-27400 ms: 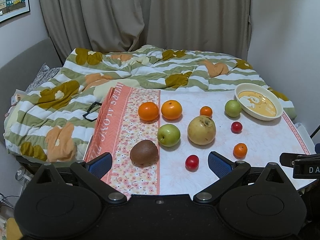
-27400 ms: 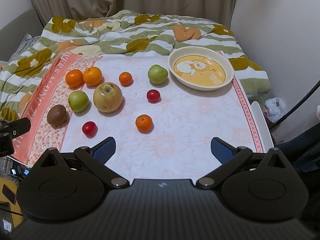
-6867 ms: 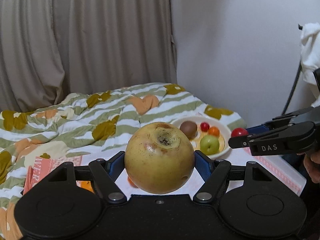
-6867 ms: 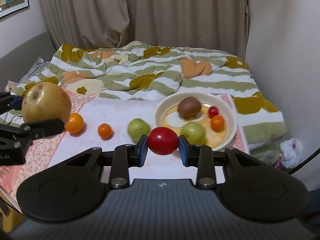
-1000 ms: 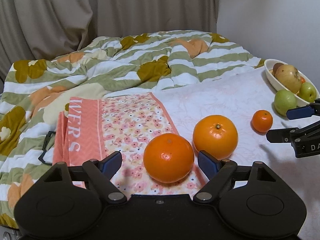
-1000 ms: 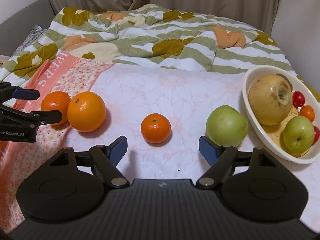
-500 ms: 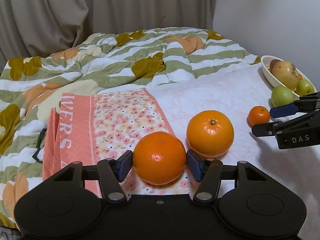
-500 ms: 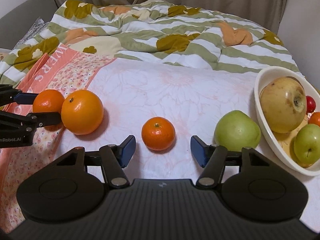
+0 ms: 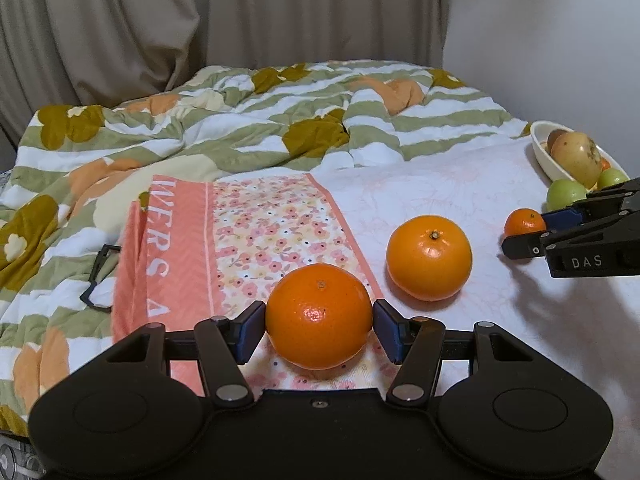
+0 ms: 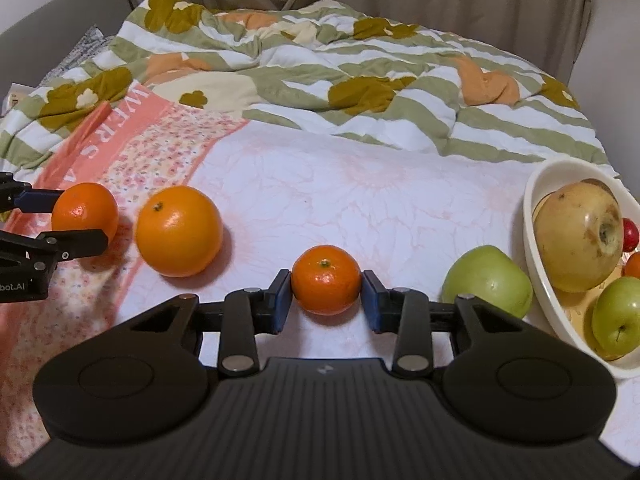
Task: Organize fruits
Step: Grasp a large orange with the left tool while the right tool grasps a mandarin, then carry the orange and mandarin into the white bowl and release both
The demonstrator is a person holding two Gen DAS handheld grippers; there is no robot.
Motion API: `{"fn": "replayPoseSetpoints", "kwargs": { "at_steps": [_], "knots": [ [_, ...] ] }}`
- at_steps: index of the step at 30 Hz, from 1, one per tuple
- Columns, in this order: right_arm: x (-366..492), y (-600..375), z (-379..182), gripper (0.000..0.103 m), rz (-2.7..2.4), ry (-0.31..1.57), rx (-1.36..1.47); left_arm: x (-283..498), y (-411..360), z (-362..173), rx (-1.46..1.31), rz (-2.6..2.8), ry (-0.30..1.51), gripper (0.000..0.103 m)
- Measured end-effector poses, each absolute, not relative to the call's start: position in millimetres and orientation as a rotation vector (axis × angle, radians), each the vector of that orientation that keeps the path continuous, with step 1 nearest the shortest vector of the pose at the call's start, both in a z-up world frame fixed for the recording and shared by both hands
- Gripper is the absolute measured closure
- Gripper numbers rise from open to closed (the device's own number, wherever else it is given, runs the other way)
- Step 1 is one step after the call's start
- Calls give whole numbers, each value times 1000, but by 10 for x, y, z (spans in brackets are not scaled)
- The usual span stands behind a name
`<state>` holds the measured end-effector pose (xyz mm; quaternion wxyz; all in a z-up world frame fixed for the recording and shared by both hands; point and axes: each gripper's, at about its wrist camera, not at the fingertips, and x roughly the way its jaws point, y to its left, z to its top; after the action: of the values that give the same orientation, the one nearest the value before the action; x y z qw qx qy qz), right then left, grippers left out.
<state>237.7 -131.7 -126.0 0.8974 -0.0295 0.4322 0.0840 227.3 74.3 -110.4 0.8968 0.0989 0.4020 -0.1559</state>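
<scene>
My left gripper (image 9: 319,322) is shut on a large orange (image 9: 319,308) that sits on the floral cloth; both blue pads press its sides. A second large orange (image 9: 429,258) lies just right of it. In the right wrist view my right gripper (image 10: 326,300) has its jaws closing on a small orange (image 10: 326,278), and both pads touch it. A green apple (image 10: 486,280) rests on the table beside the white bowl (image 10: 560,166), which holds a big yellow pear (image 10: 576,236), another green apple (image 10: 618,314) and small red and orange fruits.
A pink floral cloth (image 9: 256,232) covers the table's left part and a pale patterned cloth (image 10: 360,192) the rest. A rumpled striped quilt (image 9: 240,132) lies behind. Black glasses (image 9: 98,276) sit at the cloth's left edge. Curtains and a wall close the back.
The left jaws closed onto the large orange first. The right jaws then narrowed around the small orange until the pads met it. Neither hand shifted much.
</scene>
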Motion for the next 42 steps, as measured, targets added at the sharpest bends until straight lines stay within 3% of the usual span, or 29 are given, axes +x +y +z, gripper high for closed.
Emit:
{"fn": "replayPoseSetpoints", "kwargs": {
  "at_steps": [25,42],
  "knots": [
    [1171,-1597,-321,51,85,745,1,1220,516,-109,105,-312,602,40],
    [874,-3006,-155,51,95,722,3,996,-714,151,72,-269,576,40]
  ]
}}
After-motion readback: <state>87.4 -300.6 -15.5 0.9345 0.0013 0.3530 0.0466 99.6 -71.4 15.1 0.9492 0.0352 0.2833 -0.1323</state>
